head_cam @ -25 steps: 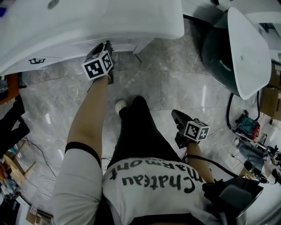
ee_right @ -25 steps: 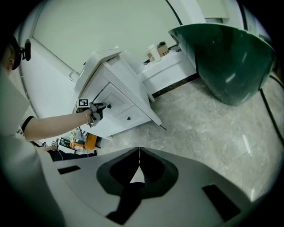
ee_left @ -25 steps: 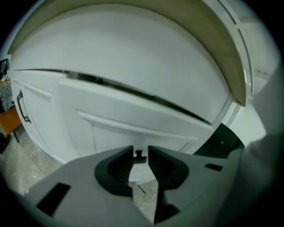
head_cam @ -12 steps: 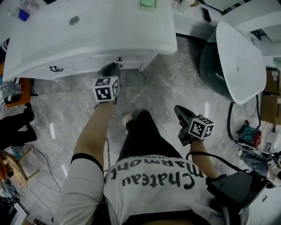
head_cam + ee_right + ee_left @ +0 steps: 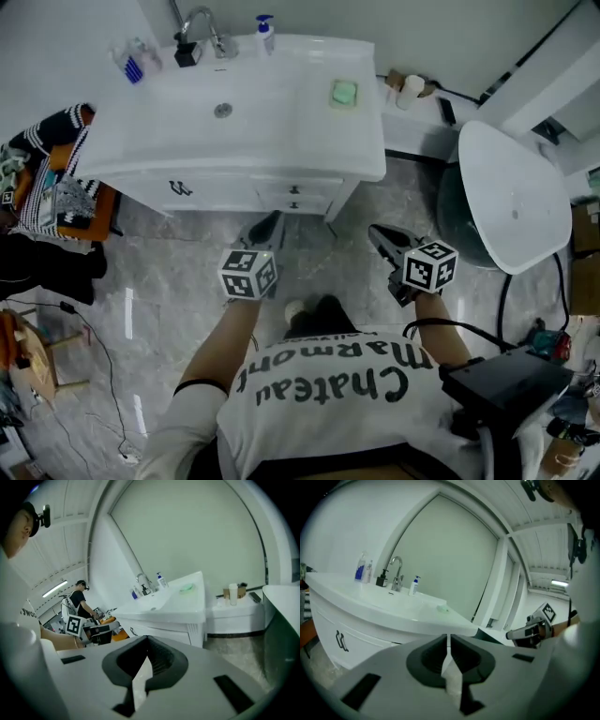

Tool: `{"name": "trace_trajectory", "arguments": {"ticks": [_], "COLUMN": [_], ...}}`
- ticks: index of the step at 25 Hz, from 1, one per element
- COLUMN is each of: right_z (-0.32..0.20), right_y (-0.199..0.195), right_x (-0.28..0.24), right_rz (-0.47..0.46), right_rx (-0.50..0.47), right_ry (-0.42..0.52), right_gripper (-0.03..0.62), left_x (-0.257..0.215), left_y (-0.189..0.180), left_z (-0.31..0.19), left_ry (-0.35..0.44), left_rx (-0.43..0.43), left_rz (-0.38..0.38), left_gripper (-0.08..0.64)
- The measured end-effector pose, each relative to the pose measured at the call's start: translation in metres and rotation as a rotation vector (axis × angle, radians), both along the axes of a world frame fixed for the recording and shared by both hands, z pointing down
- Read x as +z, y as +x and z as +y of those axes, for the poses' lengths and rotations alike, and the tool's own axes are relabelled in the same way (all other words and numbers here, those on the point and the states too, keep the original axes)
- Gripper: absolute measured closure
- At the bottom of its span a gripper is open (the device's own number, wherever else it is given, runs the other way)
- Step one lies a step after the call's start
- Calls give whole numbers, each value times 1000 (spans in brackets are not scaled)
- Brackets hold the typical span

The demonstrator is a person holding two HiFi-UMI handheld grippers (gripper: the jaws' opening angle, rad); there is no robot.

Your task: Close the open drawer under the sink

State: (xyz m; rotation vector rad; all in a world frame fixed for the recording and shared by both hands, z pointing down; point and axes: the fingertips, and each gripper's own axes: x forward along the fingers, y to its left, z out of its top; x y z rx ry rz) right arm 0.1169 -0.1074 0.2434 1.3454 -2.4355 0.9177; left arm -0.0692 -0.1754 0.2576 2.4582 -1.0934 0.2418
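Nearest, from the head view: a printed shirt [image 5: 328, 384], bare forearms reaching ahead, and a black box [image 5: 506, 380] at the right hip with a cable looping toward the right arm.

Left gripper [image 5: 274, 221] is held over the marble floor [image 5: 169, 281], marker cube facing up, nose toward the cabinet. Its fingers have just been closing. The left gripper view [image 5: 447, 637] shows them clenched to a hairline slit with nothing in it.

Right gripper [image 5: 376, 232] is level with the left but well apart from it, aimed at the cabinet's right end. In the right gripper view [image 5: 145, 639] its fingers are pressed together and hold nothing. Neither gripper touches the cabinet; bare floor shows between them and it.

Drawer [image 5: 294, 196]: under the sink, at the right end of the cabinet. The front is white, with two small dark knobs one above the other. It sits flush with the cabinet face and tucked under the sink's overhanging rim, so it reads as closed. Left of it is a door with a dark curved handle [image 5: 178, 187].

Sink [image 5: 281, 122]: a white surface with the drain [image 5: 222, 110] near its middle. A green soap [image 5: 344, 92] lies toward the right edge. The faucet [image 5: 199, 23] is at the back, a pump bottle [image 5: 265, 33] is just beside it, and a blue-striped holder [image 5: 131, 66] stands at the back left.

Farther out, a white oval lid [image 5: 514, 197] lies over a dark body on the right, and a striped cloth [image 5: 47, 173] is draped on a chair at the left.
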Motion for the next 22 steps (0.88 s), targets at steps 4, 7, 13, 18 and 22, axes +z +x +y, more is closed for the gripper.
{"name": "trace_trajectory", "arguments": {"ticks": [4,7,13,18,22], "right_z": [-25,-35,-24,-3,15], "right_y": [-11,-22,-42,-58,-60], "right_x": [-49,-84,-114,-128,-120], "right_rz": [-32,-78,-74,-84,-46], "right_rx": [-6,-20,-78,-139,-187], "right_ry": [92,146,187,226,211], "right_gripper": [581,581,581,581,581], "left_x": [-45,-79,-139,-158,-152], "left_y": [-25,-33,-39,-41,-49], "left_z": [14,20,48,79,96], "left_ry": [14,61,163,225,243], "left_rx": [-74,-71,-39,-12,-44], "left_rz": [113,139,162,128,91], "left_gripper": [531,531,531,531,531]}}
